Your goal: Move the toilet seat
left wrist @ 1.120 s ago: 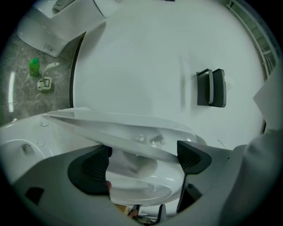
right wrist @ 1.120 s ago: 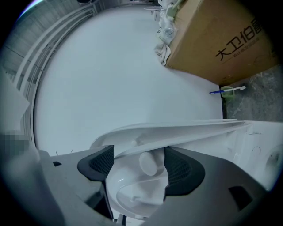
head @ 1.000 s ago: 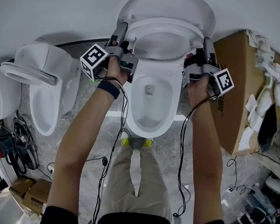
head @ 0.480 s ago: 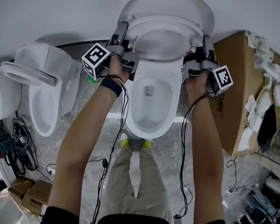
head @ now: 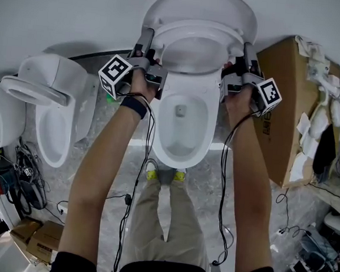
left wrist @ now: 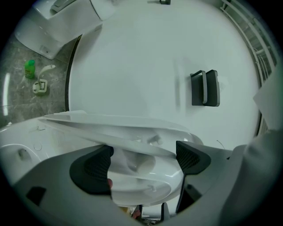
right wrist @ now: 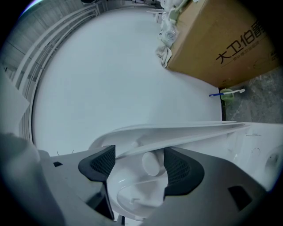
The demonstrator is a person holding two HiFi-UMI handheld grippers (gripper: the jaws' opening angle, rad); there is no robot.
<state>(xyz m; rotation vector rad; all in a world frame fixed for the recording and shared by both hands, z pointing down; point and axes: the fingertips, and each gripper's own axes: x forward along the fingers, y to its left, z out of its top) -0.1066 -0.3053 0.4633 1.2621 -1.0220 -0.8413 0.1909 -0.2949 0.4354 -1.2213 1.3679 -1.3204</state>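
**Both grippers are holding the toilet seat above the bowl**

The toilet seat (head: 200,28) is standing raised above the toilet bowl (head: 159,138). It is tilting up, close in front of the open lid (head: 199,2), which is rising behind the bowl. The left gripper (head: 147,36) is pinching the seat's ring at the bowl's left side. In the left gripper view its dark pads (left wrist: 95,165) are sitting wide apart, and the thick white ring is filling the gap between them. The right gripper (head: 247,49) is gripping the ring in the same way at the bowl's right side. Its pads (right wrist: 177,170) are also standing wide apart and pressing on the ring, and one of them is touching a small round bumper (right wrist: 150,163) under the seat. A cardboard box (head: 285,107) is standing to the right of the bowl, and a second toilet (head: 53,116) to the left of it.
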